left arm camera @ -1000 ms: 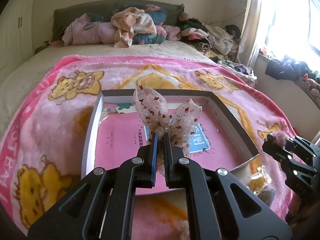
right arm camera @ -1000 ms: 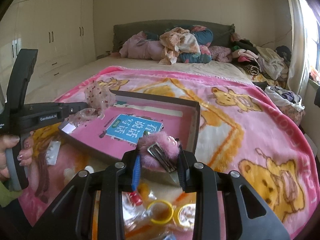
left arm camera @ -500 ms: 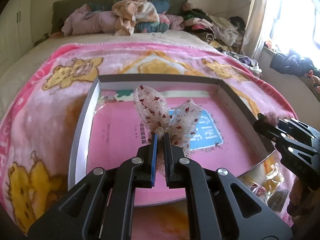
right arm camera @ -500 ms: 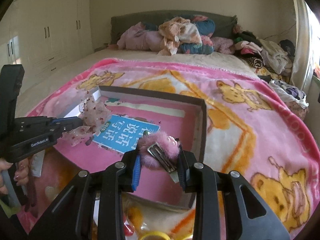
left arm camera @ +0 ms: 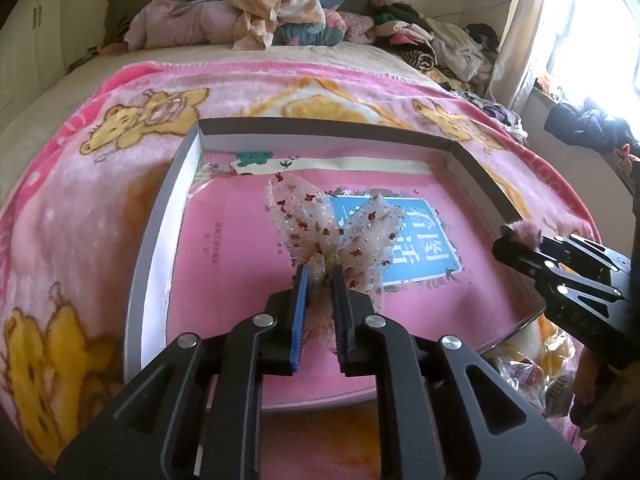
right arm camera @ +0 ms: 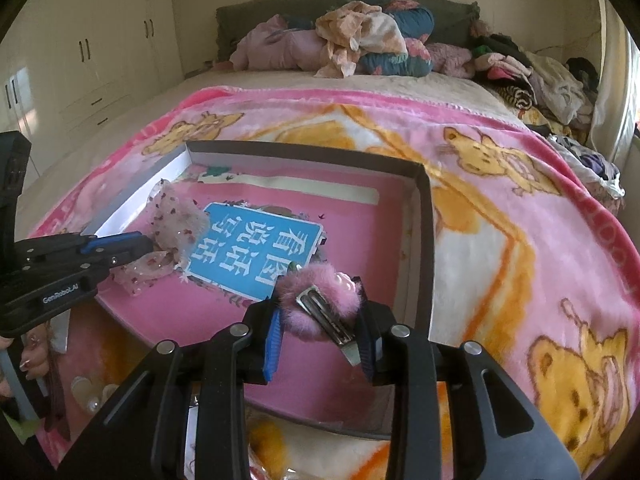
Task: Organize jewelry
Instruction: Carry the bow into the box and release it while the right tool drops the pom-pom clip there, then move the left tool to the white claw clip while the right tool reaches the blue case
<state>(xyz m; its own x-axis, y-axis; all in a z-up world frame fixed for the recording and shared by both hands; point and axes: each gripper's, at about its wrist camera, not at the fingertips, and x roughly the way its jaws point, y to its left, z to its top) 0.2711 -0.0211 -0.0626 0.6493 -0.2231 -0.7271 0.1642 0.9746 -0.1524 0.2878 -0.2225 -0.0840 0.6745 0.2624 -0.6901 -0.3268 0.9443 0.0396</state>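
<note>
Left wrist view: the left gripper (left arm camera: 319, 276) is clamped on a sheer spotted bow (left arm camera: 332, 228) above a shallow box (left arm camera: 152, 240) on a pink blanket (left arm camera: 80, 216).

Right wrist view: the right gripper (right arm camera: 320, 320) pinches a fluffy pink hair clip (right arm camera: 320, 300) above the box's right side.

Right gripper (right arm camera: 320, 316) clamping a fluffy pink hair clip (right arm camera: 320, 300) above a shallow box (right arm camera: 424, 216), left gripper (right arm camera: 132, 246) pinching a sheer bow (right arm camera: 172, 224) over the box's left side
</note>
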